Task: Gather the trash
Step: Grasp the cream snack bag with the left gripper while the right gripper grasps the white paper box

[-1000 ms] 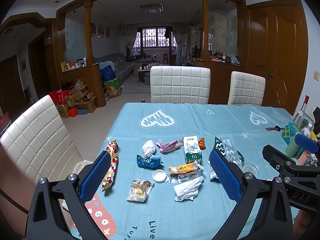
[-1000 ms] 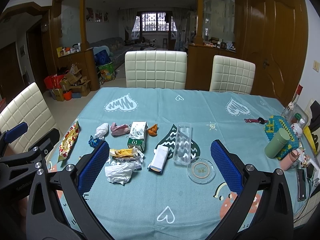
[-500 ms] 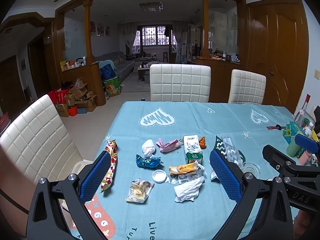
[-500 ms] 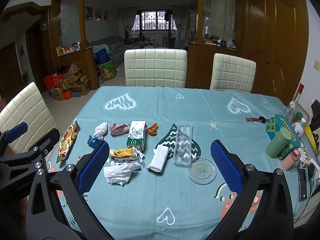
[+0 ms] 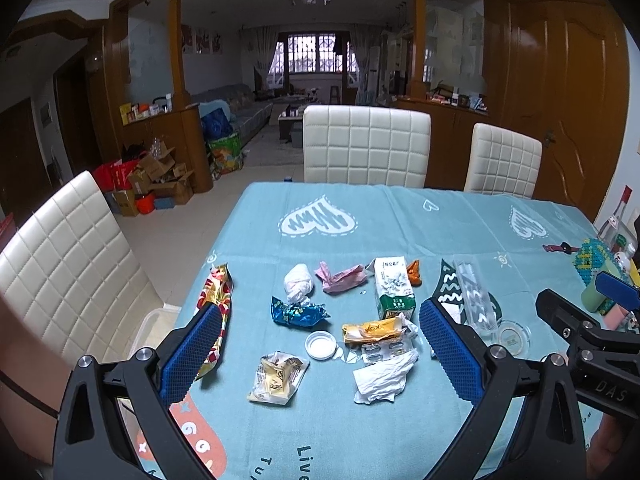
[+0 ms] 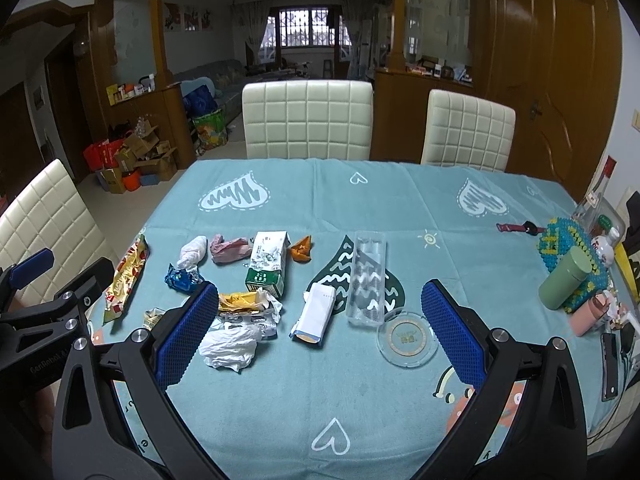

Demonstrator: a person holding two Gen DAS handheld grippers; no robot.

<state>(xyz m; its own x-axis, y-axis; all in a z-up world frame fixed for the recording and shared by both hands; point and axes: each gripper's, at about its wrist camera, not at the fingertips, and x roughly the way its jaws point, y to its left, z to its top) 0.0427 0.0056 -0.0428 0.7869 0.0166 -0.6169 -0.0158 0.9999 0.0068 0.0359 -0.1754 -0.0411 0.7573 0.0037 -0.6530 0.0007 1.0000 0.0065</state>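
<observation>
Trash lies scattered on the teal tablecloth (image 5: 360,432): a crumpled white tissue (image 5: 384,376), a green milk carton (image 5: 394,288), a yellow wrapper (image 5: 372,328), a white cap (image 5: 320,345), a blue wrapper (image 5: 298,313), a pink wrapper (image 5: 340,278), a clear snack packet (image 5: 278,376) and a long gold wrapper (image 5: 216,304). My left gripper (image 5: 320,354) is open and empty above the pile. My right gripper (image 6: 320,326) is open and empty over a white box (image 6: 316,314) and the tissue (image 6: 230,346).
A clear plastic tray (image 6: 368,276) and a glass ashtray (image 6: 408,338) lie mid-table. A green flask (image 6: 564,278), beaded holder (image 6: 560,240), bottles and a phone (image 6: 610,364) crowd the right edge. White chairs (image 6: 308,118) stand behind and at left (image 5: 60,272).
Both views have shifted very slightly; the table objects have not moved and both grippers stay open.
</observation>
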